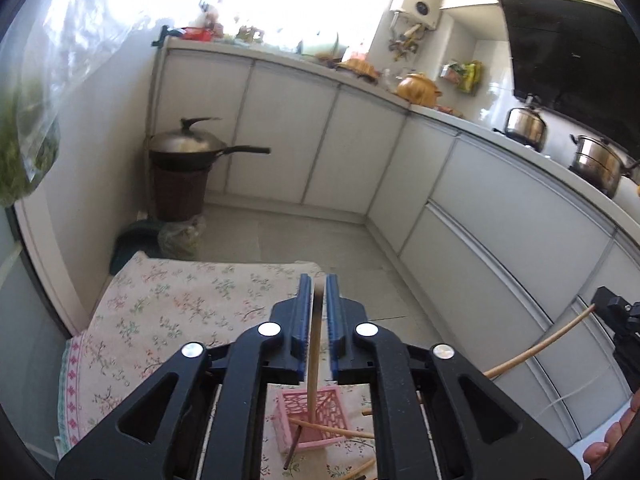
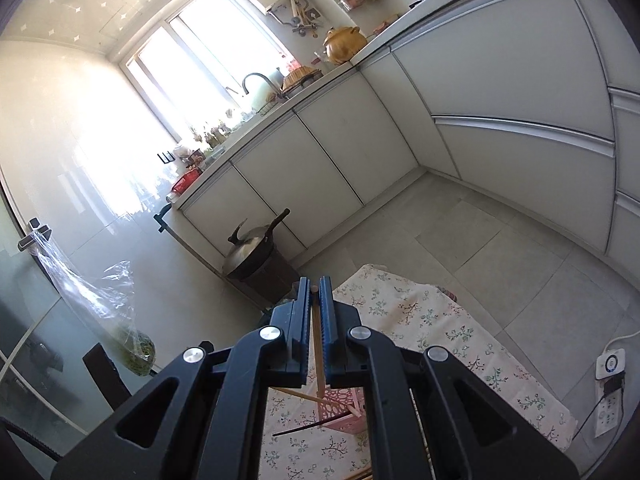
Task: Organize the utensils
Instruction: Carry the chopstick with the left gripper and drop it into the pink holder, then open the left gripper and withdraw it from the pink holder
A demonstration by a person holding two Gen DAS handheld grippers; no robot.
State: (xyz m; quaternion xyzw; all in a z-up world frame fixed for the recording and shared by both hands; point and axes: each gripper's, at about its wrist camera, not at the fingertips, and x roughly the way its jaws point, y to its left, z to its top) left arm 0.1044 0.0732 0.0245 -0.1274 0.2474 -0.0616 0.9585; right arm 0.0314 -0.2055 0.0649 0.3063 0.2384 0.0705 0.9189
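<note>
A pink lattice holder (image 1: 310,414) stands on a floral-cloth table (image 1: 168,312), below both grippers. My left gripper (image 1: 319,286) has its blue pads closed on a wooden chopstick (image 1: 314,360) whose lower end sits in the holder. Other chopsticks (image 1: 332,429) lean in and around the holder, one dark. My right gripper (image 2: 315,286) is shut on another wooden chopstick (image 2: 318,344) that points down toward the holder (image 2: 340,410). In the left wrist view that chopstick (image 1: 536,346) and the right gripper's body (image 1: 622,328) show at the right edge.
White cabinets (image 1: 460,208) line the back and right under a cluttered counter with pots (image 1: 524,124). A lidded wok (image 1: 188,148) sits on a dark bin in the corner. A plastic bag of greens (image 1: 28,152) hangs at left. A power strip (image 2: 608,404) lies on the floor.
</note>
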